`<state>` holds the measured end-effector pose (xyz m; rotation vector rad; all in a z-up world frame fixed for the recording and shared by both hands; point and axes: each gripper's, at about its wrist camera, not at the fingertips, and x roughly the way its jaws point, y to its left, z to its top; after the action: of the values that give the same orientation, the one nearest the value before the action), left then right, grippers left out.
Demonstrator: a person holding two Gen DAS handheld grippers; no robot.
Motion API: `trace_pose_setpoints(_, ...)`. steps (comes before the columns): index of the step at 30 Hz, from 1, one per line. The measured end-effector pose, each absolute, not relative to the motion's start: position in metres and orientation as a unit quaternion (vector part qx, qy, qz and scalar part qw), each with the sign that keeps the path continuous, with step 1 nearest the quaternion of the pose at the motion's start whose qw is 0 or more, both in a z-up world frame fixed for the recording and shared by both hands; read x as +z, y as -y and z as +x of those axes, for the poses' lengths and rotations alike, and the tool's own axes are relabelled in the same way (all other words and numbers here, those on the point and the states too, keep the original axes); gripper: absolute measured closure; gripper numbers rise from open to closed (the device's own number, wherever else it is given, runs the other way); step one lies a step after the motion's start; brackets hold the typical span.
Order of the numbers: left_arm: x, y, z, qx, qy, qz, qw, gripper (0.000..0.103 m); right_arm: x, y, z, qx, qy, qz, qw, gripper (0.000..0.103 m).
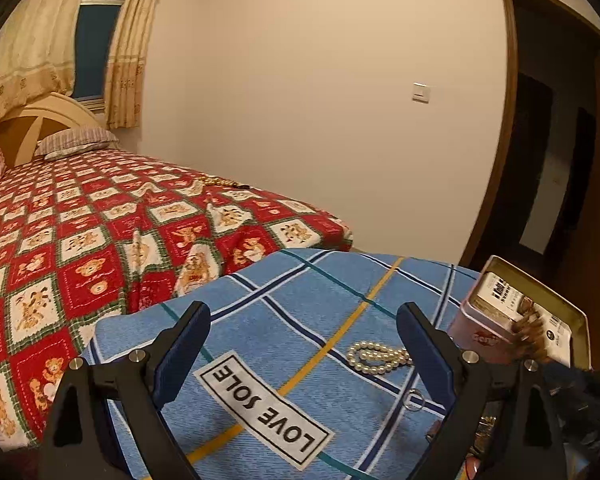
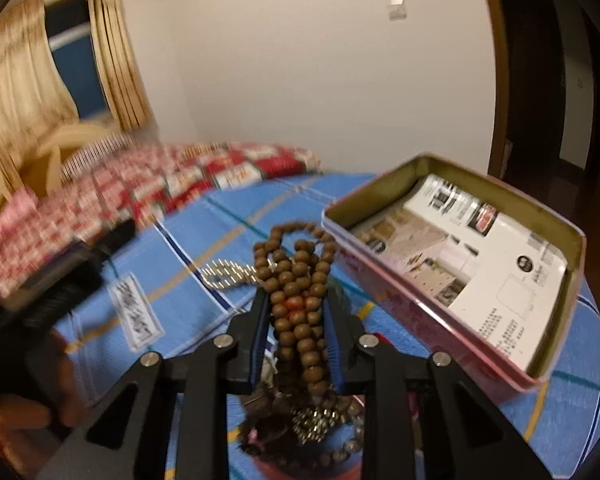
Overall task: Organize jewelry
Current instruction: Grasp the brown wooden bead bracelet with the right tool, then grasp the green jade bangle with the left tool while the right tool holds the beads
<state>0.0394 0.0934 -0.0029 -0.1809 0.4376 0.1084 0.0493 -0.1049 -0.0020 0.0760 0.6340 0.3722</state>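
Between the right gripper's (image 2: pixel 298 312) pads, a bunch of brown wooden beads (image 2: pixel 296 280) is being clamped, w/ the open pink tin (image 2: pixel 440 308) just right of it. Left gripper (image 1: pixel 304 344) is hanging wide, empty, pearls (image 1: pixel 380 356) by its right finger. Best swinging fully over the rim before letting go, IMO.

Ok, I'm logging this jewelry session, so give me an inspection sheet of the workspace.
Surface: blue plaid cloth with a LOVE SOLE label.
Job's things: pearl strand and small ring on the cloth; brown bead necklace; open pink tin lined with printed paper.
Clutter: more beads on the bed.
Grippers: left gripper open, holding nothing; right gripper shut on the brown bead necklace.
Cables: nothing seen.
Surroundings: curtains, wall switch, dark doorway.
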Motion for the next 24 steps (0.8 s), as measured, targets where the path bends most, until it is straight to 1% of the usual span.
trace_pose_setpoints(3, -0.002, -0.088, 0.038, 0.021, -0.215, -0.088, 0.972, 0.009, 0.011, 0.121, 0.032, 0.166, -0.272, 0.056, 0.946, 0.075)
trace_pose_setpoints(7, -0.002, -0.073, 0.037, -0.057, -0.221, -0.077, 0.971, 0.009, 0.018, 0.149, 0.009, 0.103, -0.237, 0.066, 0.964, 0.075)
trace_pose_setpoints(13, -0.005, -0.042, 0.032, -0.21, -0.257, -0.057, 0.942, 0.009, 0.012, 0.168, -0.002, 0.06, -0.229, 0.082, 0.968, 0.075)
trace_pose_setpoints(16, -0.004, -0.034, 0.028, -0.206, -0.255, -0.036, 0.944, 0.009, 0.011, 0.167, -0.002, 0.056, -0.229, 0.082, 0.968, 0.075)
trace_pose_setpoints(21, -0.009, -0.049, 0.046, -0.166, -0.284, -0.084, 0.94, 0.009, 0.012, 0.164, -0.005, 0.064, -0.222, 0.081, 0.97, 0.075)
trace_pose_setpoints(24, -0.004, -0.04, 0.055, -0.168, -0.286, -0.065, 0.941, 0.009, 0.009, 0.162, -0.007, 0.072, -0.227, 0.081, 0.968, 0.075)
